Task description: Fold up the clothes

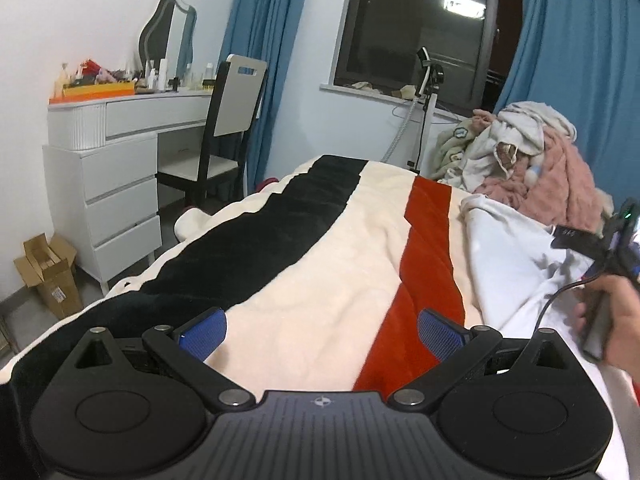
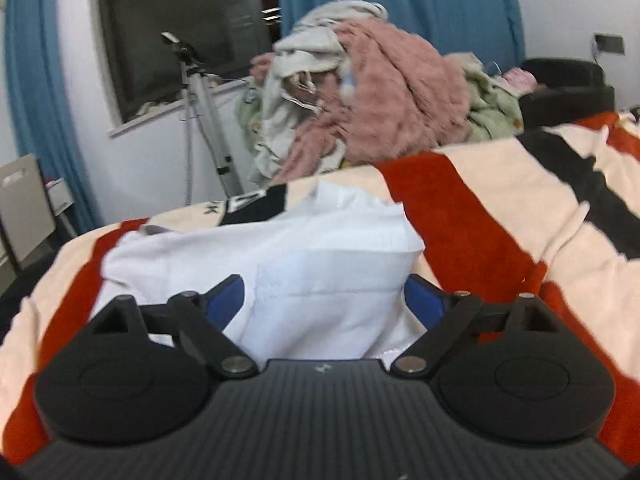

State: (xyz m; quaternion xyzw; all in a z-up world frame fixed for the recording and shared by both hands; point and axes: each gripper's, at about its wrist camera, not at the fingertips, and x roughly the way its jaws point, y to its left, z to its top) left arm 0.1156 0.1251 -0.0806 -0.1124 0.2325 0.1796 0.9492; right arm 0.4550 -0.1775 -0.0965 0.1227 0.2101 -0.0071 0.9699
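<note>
White dresser [image 1: 120, 184], chair [image 1: 228, 120], blue curtains [image 1: 264, 60]

The cream, black and red striped fleece blanket [image 1: 320, 264] looks soft and matt, with a short fuzzy pile. The white thin cotton garment [image 2: 320, 264] on it is smooth cloth with sharp creases. The pink shaggy fluffy garment [image 2: 396, 96] has long rough fibres. The left gripper [image 1: 322, 330] is matt black plastic with metal rivets and blue ribbed pads [image 1: 438, 330]. The white drawer tabletop [image 1: 132, 100] looks smooth, slightly glossy.
</note>
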